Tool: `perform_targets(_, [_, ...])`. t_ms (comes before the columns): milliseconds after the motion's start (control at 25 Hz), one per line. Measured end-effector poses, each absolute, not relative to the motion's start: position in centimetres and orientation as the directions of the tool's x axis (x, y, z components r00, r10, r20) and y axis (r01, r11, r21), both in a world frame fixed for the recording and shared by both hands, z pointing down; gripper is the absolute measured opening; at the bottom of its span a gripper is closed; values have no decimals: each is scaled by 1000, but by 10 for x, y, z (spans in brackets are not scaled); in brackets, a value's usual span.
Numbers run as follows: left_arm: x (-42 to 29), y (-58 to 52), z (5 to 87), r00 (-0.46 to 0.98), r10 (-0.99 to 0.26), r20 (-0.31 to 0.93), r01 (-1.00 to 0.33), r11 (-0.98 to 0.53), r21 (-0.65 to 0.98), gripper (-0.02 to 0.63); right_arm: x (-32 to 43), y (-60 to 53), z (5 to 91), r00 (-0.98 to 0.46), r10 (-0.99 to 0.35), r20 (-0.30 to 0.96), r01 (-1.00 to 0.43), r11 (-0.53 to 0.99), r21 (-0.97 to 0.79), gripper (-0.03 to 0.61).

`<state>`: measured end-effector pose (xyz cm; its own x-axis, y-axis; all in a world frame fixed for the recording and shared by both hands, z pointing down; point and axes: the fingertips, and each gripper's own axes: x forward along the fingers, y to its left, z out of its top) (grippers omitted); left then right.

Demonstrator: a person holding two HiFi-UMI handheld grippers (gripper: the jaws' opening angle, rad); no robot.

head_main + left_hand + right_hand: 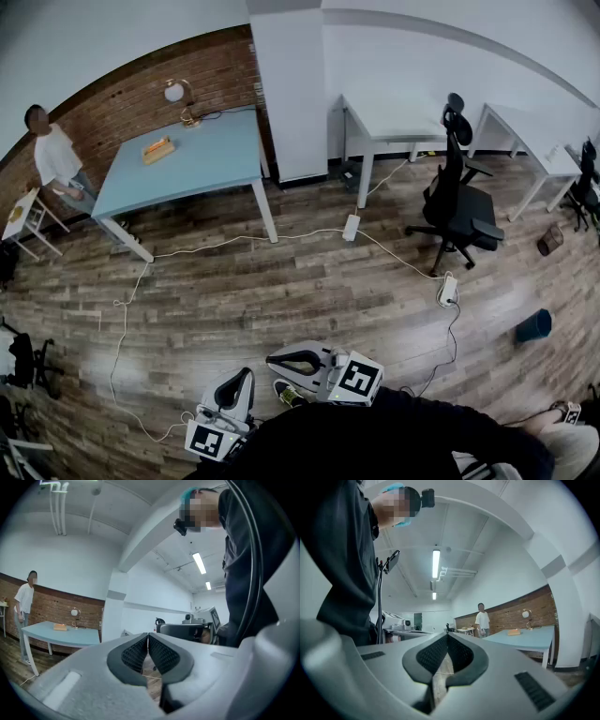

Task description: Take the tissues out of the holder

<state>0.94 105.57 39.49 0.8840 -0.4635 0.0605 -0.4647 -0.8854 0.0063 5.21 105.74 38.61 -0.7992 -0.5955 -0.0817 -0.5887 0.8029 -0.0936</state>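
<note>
The tissue holder (pixel 157 149) is seen as a small, low, tan-orange box, longer than it is wide. It is too far off for tissues or any print on it to be made out. It is set on a light blue table (pixel 206 169), towards the far end, near a lamp (pixel 176 92) with a round white globe. The table is placed against a brick wall (pixel 112 108), and a person (pixel 56 155) in a white shirt stands by its left end.

Both tools are held low and close to the body, well apart from the table. The jaws of the left gripper (pixel 148 635) are pressed together at the tips with nothing between them. The jaws of the right gripper (pixel 447 636) are likewise fully closed and empty.

Only black-and-white square patterns are carried on the marker cubes (pixel 358 378). A white cable (pixel 225 246) is trailed across the wooden floor (pixel 281 291), and a black office chair (pixel 457 202) is parked to the right.
</note>
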Motion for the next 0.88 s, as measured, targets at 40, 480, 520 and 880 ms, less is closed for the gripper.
perform_targets(40, [11, 1048, 397, 894, -444, 61, -445, -895, 18, 11, 54, 1050, 386, -783, -617, -81, -611, 786, -93, 5])
perform_targets(480, [-26, 1002, 398, 907, -420, 31, -421, -902, 93, 11, 15, 1007, 389, -753, -657, -40, -653, 753, -87, 5])
perform_targets(520, [-29, 999, 398, 906, -423, 31, -424, -901, 95, 11, 12, 1004, 387, -754, -655, -41, -650, 754, -89, 6])
perform_targets(880, [-48, 949, 400, 891, -453, 16, -451, -883, 128, 11, -6, 957, 392, -763, -646, -24, -641, 760, -104, 6])
